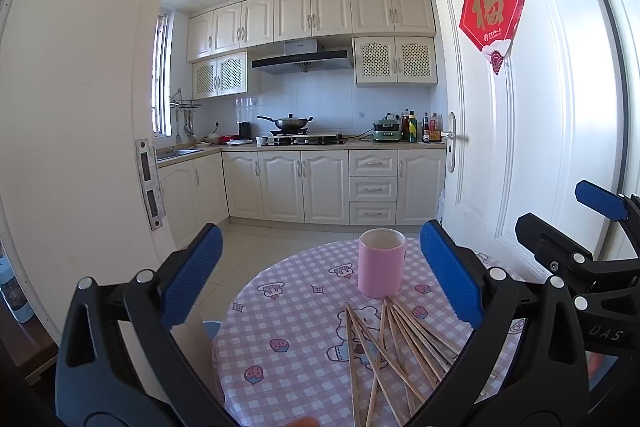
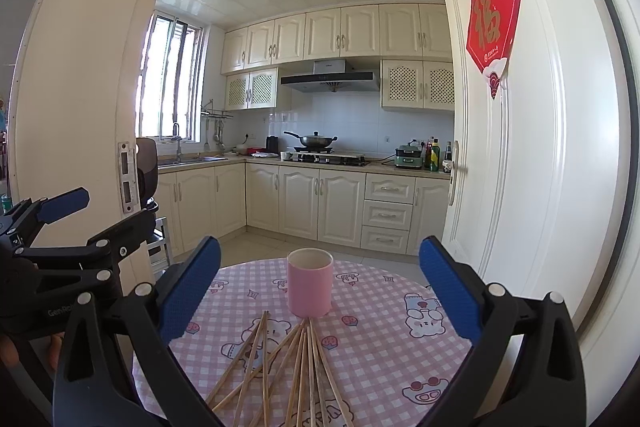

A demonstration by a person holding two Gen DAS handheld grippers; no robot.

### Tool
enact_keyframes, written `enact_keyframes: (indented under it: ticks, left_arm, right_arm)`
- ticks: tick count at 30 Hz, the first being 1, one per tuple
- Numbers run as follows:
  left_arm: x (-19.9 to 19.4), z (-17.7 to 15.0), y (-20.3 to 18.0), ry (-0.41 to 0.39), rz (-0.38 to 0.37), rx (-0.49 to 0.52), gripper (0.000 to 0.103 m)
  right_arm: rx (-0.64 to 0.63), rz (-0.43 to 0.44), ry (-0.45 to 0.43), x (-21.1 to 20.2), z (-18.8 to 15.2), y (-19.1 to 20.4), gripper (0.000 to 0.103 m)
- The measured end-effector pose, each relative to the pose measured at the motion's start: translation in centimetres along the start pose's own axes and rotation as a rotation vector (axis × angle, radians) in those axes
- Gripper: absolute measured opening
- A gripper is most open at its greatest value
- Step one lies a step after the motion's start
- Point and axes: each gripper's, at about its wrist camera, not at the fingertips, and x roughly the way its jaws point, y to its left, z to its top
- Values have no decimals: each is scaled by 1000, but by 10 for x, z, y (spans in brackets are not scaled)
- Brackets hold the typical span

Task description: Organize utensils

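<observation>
Both claws hovered wide open, nothing gripped, over the sticks on the table.

The round table in pink checked cloth carried a pink cylindrical cup near its far edge; thin wooden chopsticks fanned, crossing, toward the near edge, below and between the right gripper and left gripper. Risk, I'd judge: pinching crossed sticks could drag neighbours or tip the cup.
</observation>
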Motion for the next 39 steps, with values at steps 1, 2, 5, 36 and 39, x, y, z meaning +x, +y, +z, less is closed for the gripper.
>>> enact_keyframes:
  ticks: [1, 2, 5, 36, 39]
  left_arm:
    - [1, 0, 0, 1, 0, 1, 97]
    - [1, 0, -1, 1, 0, 2, 97]
    - [3, -1, -1, 3, -1, 4, 97]
    - [11, -2, -2, 10, -17, 12, 97]
    - [12, -1, -4, 9, -16, 13, 97]
  right_arm:
    - [1, 0, 1, 1, 0, -1, 96]
    - [3, 0, 2, 1, 0, -1, 96]
    - [7, 1, 4, 2, 0, -2, 96]
    - [15, -9, 10, 5, -1, -8, 96]
    - [16, -6, 12, 5, -1, -8, 96]
